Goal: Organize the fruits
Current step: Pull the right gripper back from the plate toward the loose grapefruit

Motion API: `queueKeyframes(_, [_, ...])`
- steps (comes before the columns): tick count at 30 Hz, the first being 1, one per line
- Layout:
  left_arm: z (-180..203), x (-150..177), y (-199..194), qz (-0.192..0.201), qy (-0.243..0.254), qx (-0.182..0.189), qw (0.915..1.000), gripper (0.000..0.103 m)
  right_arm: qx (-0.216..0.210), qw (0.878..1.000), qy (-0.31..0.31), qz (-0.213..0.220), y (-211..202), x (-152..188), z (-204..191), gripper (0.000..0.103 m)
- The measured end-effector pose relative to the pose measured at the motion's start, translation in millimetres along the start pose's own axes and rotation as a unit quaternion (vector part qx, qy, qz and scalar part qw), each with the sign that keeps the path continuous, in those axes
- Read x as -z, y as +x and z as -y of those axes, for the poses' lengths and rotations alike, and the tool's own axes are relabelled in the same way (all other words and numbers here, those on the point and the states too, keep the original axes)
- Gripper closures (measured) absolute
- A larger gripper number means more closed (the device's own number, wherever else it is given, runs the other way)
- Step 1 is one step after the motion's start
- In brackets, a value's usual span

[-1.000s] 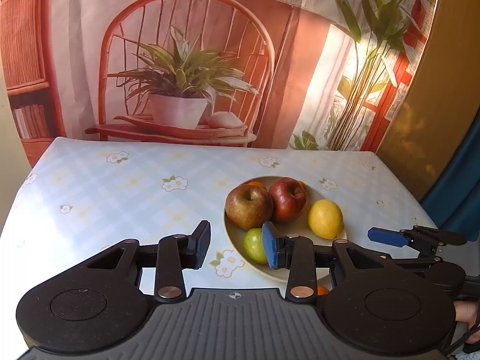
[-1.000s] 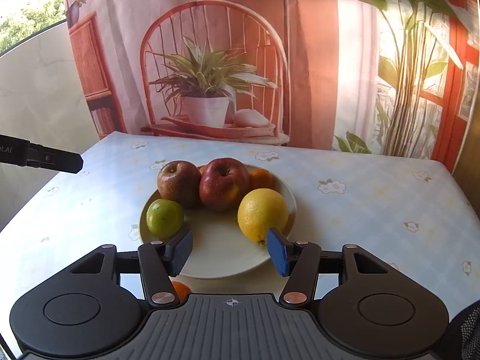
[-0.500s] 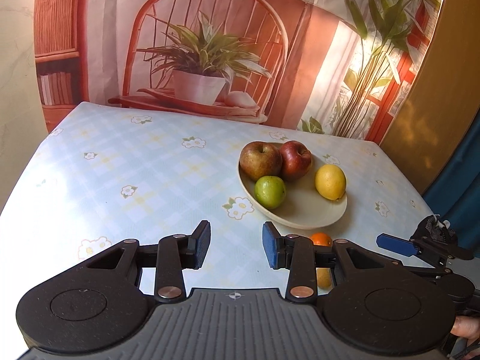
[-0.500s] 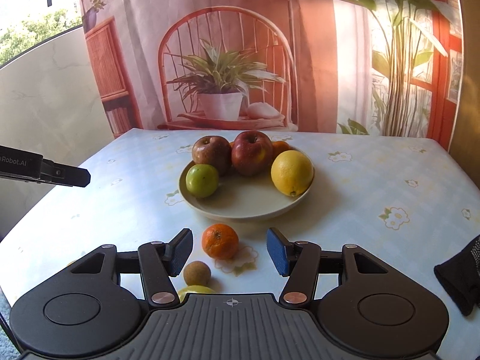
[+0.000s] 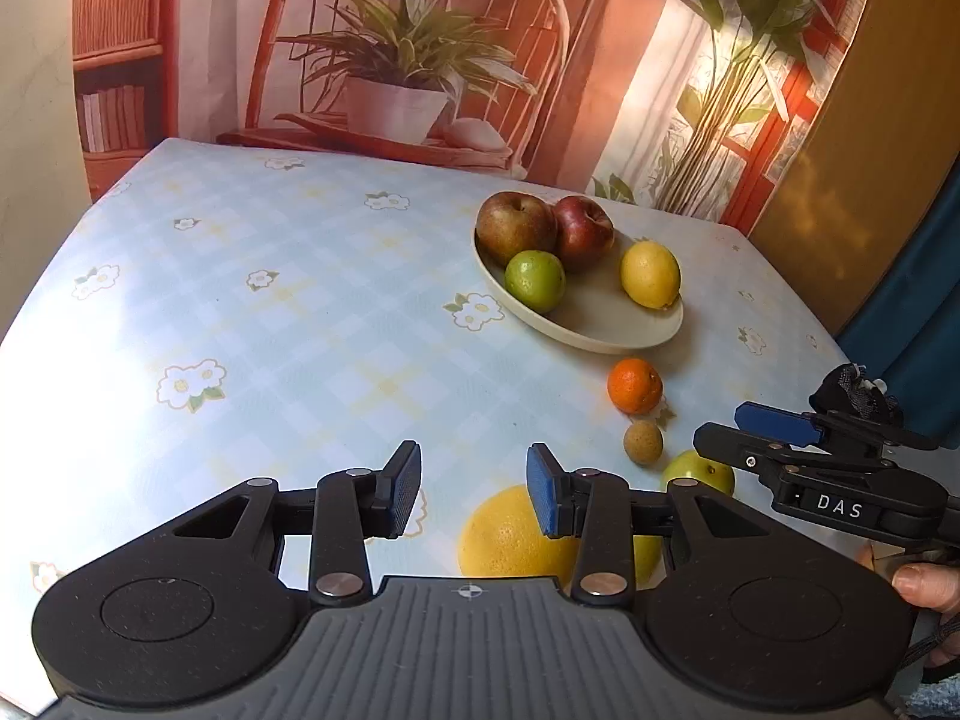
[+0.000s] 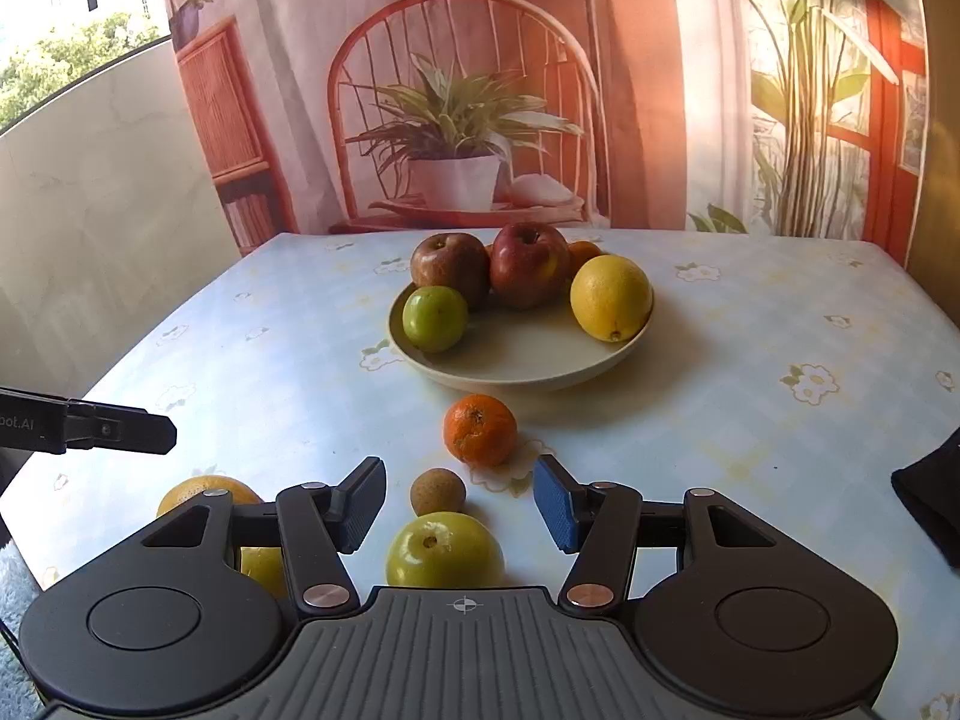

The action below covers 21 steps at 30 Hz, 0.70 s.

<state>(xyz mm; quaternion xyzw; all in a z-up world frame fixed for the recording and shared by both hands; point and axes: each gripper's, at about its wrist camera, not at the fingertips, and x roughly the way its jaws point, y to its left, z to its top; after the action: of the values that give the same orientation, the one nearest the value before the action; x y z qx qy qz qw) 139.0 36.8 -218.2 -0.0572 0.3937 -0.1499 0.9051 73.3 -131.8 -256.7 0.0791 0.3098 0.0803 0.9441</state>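
A cream plate (image 6: 516, 366) (image 5: 600, 330) holds two red apples (image 6: 528, 264), a green fruit (image 6: 435, 318), a lemon (image 6: 611, 297) and a half-hidden orange. In front of it on the cloth lie a mandarin (image 6: 480, 429) (image 5: 635, 385), a small brown fruit (image 6: 438, 491) (image 5: 643, 443), a green apple (image 6: 444, 549) (image 5: 699, 471) and a big yellow citrus (image 5: 510, 534) (image 6: 204, 489). My right gripper (image 6: 459, 501) hovers open over the brown fruit and green apple. My left gripper (image 5: 474, 489) is open and empty, just left of the yellow citrus.
The flowered tablecloth (image 5: 270, 324) ends at a printed backdrop of a chair and plant behind the plate. The table's near edge lies close under both grippers. A dark cloth item (image 6: 930, 504) sits at the right edge. A person's thumb (image 5: 924, 585) holds the right gripper.
Both grippers have drawn back from the plate toward the near edge and sunk a little. The loose fruits in front of the plate have come into view. Nothing was taken hold of.
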Motion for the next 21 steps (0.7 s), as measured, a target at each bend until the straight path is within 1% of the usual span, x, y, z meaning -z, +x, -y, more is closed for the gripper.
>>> queueKeyframes(3, [-0.8, 6.9, 1.0, -0.011, -0.004, 0.008, 0.9999, 0.062, 0.007, 1.000, 0.001, 0.001, -0.9, -0.3, 1.2, 0.052])
queueKeyframes(8, [-3.8, 19.1, 4.6, -0.034, -0.019, 0.032, 0.9987, 0.061, 0.008, 1.000, 0.004, 0.004, -2.2, -0.5, 2.4, 0.052])
queueKeyframes(11, [-5.9, 21.3, 5.1, -0.038, -0.029, 0.037, 0.9982, 0.059, 0.005, 1.000, 0.002, 0.004, -1.8, -0.2, 1.4, 0.052])
queueKeyframes(17, [-2.0, 21.4, 7.0, -0.043, -0.024, 0.037, 0.9981, 0.059, 0.004, 1.000, 0.002, 0.002, -0.9, 0.6, 0.6, 0.052])
queueKeyframes(21, [-3.8, 21.4, 10.1, -0.043, -0.033, 0.044, 0.9976, 0.056, 0.003, 1.000, -0.001, -0.002, 1.3, 2.2, -0.8, 0.052])
